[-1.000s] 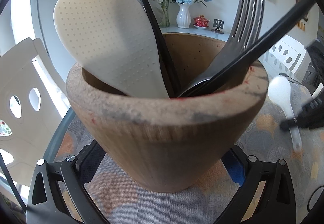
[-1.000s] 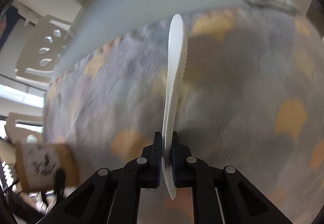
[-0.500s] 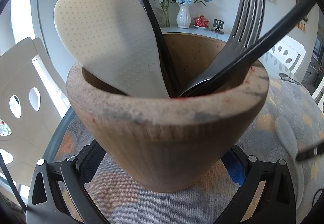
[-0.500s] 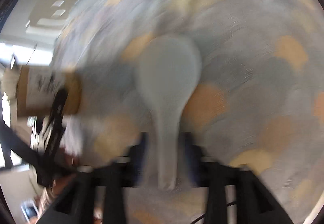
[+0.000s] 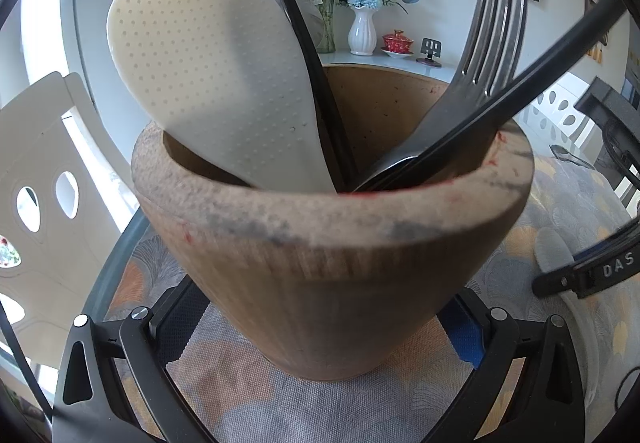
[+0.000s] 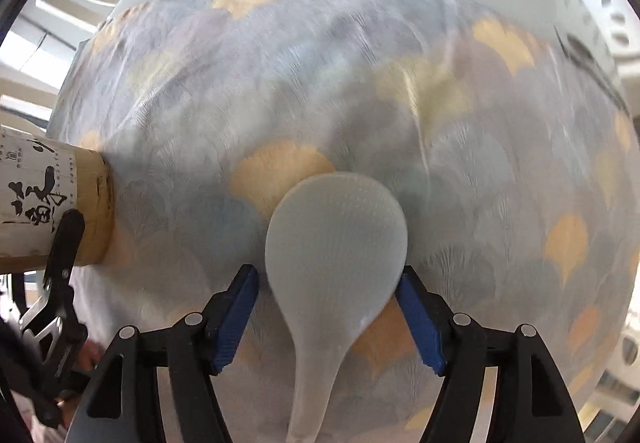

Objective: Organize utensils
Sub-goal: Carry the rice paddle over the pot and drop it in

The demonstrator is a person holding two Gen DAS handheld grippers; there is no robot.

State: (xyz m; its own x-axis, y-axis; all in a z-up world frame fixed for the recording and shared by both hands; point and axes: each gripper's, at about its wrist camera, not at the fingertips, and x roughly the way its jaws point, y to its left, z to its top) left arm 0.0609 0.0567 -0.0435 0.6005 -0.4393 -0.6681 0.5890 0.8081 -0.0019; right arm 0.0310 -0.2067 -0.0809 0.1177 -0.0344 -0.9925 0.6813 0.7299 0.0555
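A wooden utensil holder (image 5: 328,267) fills the left wrist view, and my left gripper (image 5: 318,313) is shut on its lower part. In it stand a white dotted rice paddle (image 5: 212,83), a metal fork (image 5: 492,35) and black handles (image 5: 520,91). A second white rice paddle (image 6: 336,243) lies flat on the patterned tablecloth (image 6: 400,103). My right gripper (image 6: 326,291) points down over it. Its jaws are opening, one blue pad (image 6: 236,303) on each side of the paddle's head, neither pressing on it. The holder (image 6: 44,203) shows at the left edge of the right wrist view.
White chairs (image 5: 36,179) stand around the round table. A sideboard behind carries a white vase (image 5: 362,31), a glass vase with stems and a red cup (image 5: 396,41). A dark spoon (image 5: 568,157) lies on the cloth at the far right.
My right gripper was shut on the second paddle, held edge-on; its jaws have since spread and the paddle lies flat on the cloth. The left gripper and holder have not moved.
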